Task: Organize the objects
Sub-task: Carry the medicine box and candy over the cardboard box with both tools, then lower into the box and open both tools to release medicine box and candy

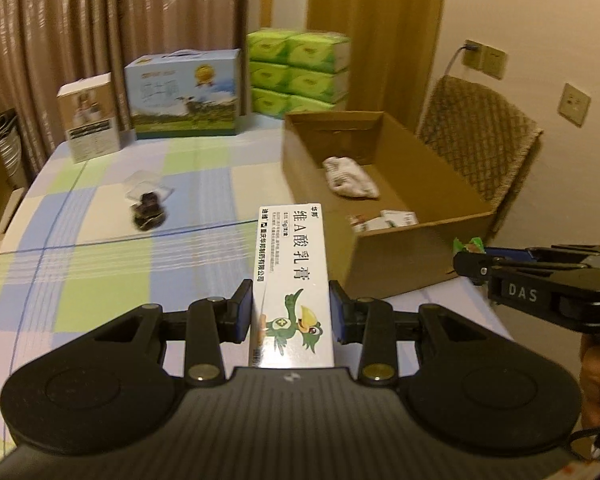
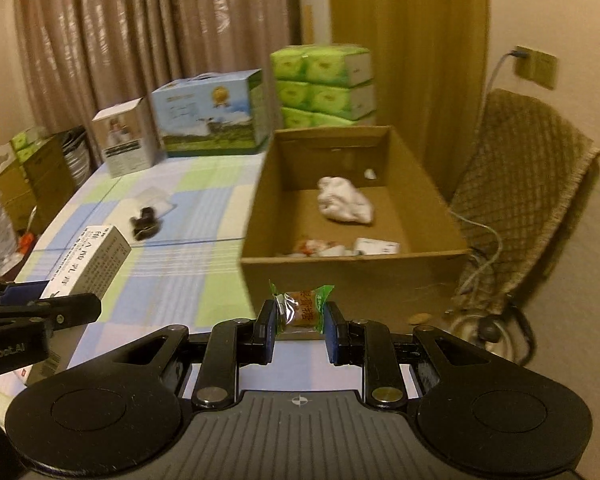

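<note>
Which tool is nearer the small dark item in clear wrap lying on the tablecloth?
Left. The left tool is nearer the wrapped dark item; the right tool, by the cardboard box, is farther.

The ointment carton (image 1: pixel 290 280) is glossy printed card, catching glare near its lower end. The snack packet (image 2: pixel 302 307) is thin crinkled plastic film, clear and shiny in the middle with green ends. The left gripper (image 1: pixel 292 312) and right gripper (image 2: pixel 300 330) are matt black plastic with round metal pivot pins and blue pads. The open box (image 1: pixel 404 256) is plain brown corrugated cardboard, dull and unprinted; inside lies a crumpled white cloth (image 1: pixel 350 178), soft and matt. The tablecloth (image 1: pixel 100 264) is a smooth checked fabric. The tissue packs (image 1: pixel 300 68) wear glossy green plastic wrap. The chair cover (image 1: pixel 476 136) is coarse, quilted woven cloth, and the curtains (image 1: pixel 100 20) have a faint sheen.
</note>
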`<state>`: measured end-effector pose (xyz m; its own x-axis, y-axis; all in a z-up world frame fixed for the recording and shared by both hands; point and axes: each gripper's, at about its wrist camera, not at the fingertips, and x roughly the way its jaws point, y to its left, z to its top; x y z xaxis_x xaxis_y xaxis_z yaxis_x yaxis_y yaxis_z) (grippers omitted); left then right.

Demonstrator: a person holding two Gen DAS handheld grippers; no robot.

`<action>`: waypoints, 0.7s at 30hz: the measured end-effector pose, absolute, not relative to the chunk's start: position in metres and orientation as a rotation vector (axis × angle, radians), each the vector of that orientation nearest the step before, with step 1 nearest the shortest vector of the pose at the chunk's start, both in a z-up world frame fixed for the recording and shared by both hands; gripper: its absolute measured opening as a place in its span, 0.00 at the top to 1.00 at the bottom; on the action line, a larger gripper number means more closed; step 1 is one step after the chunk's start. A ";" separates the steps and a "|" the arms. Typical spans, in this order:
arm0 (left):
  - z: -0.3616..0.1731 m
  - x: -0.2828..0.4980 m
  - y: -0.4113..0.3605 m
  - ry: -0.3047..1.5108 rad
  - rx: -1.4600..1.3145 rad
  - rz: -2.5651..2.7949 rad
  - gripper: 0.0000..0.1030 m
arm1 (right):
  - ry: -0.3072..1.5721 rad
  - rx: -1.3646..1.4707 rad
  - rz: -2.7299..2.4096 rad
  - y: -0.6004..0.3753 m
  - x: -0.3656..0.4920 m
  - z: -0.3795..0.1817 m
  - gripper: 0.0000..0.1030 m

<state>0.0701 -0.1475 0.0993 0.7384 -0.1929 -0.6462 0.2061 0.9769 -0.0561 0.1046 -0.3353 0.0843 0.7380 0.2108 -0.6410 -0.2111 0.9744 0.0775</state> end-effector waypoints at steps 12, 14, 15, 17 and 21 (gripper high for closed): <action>0.105 0.078 -0.189 0.700 0.047 -0.296 0.68 | 0.684 0.010 0.170 -0.376 0.108 0.095 0.79; 0.105 0.081 -0.192 0.701 0.047 -0.302 0.68 | 0.682 0.010 0.169 -0.379 0.110 0.096 0.79; 0.106 0.082 -0.193 0.703 0.045 -0.305 0.68 | 0.680 0.008 0.169 -0.380 0.110 0.097 0.79; 0.106 0.085 -0.194 0.703 0.047 -0.308 0.68 | 0.677 0.004 0.169 -0.381 0.113 0.098 0.79; 0.109 0.092 -0.199 0.699 0.050 -0.316 0.68 | 0.676 0.004 0.175 -0.384 0.120 0.100 0.79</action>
